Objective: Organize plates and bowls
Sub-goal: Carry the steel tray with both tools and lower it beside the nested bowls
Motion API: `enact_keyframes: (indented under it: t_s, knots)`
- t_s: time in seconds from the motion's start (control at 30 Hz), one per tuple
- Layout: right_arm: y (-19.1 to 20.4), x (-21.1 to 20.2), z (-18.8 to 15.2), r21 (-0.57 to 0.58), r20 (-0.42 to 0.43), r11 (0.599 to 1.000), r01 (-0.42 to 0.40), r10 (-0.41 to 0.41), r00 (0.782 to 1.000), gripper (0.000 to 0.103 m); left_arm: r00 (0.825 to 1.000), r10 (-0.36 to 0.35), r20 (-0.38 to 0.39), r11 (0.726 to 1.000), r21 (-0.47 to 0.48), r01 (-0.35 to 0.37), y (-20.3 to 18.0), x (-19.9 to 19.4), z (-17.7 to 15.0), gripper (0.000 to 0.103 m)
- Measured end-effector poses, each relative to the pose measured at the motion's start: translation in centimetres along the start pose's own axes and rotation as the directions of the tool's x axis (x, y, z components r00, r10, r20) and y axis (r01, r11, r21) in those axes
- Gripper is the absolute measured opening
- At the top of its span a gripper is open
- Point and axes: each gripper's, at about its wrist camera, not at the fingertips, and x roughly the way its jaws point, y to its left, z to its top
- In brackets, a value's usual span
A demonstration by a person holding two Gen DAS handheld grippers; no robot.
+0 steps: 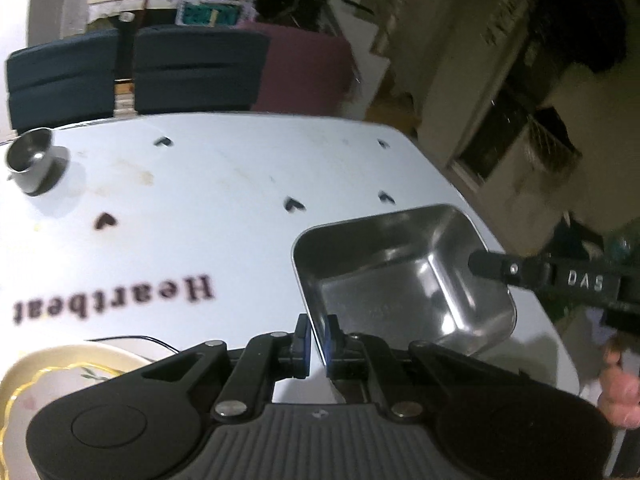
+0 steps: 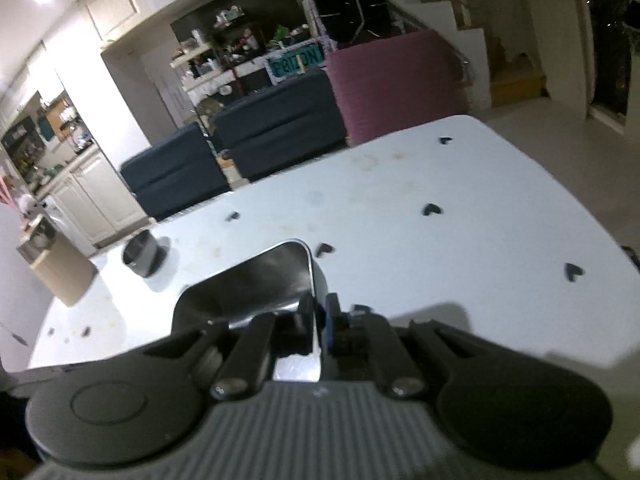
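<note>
Both hand-held grippers pinch one shiny square metal bowl (image 1: 404, 280): left hand-held gripper (image 1: 317, 338) on its near rim, right hand-held gripper (image 2: 319, 326) on another edge, above the white desk (image 1: 224, 184). Small steel cup (image 1: 30, 160) sits far off.

Square steel bowl (image 1: 404, 276) (image 2: 256, 280), shiny, tilted, near right. Small round steel cup (image 1: 30, 160) (image 2: 140, 256), upright, far left. Gold-rimmed floral plate (image 1: 60, 372), near left.
</note>
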Motion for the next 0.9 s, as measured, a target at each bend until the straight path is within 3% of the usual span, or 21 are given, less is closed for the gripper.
enact_keyframes:
  t_s: [0.27,0.9]
  knots:
    - [-0.1,0.8,0.0,-0.011,-0.021,0.998,0.055,-0.055,0.998,0.008,0.998,0.017,-0.063,0.996,0.088,-0.011,-1.5,2.3,-1.5,0.009]
    - [1.7,3.7,-0.5,-0.086,-0.092,0.989,0.116,-0.124,0.988,0.008,0.990,0.038,-0.136,0.989,0.148,-0.018,-2.7,4.2,-3.3,0.012]
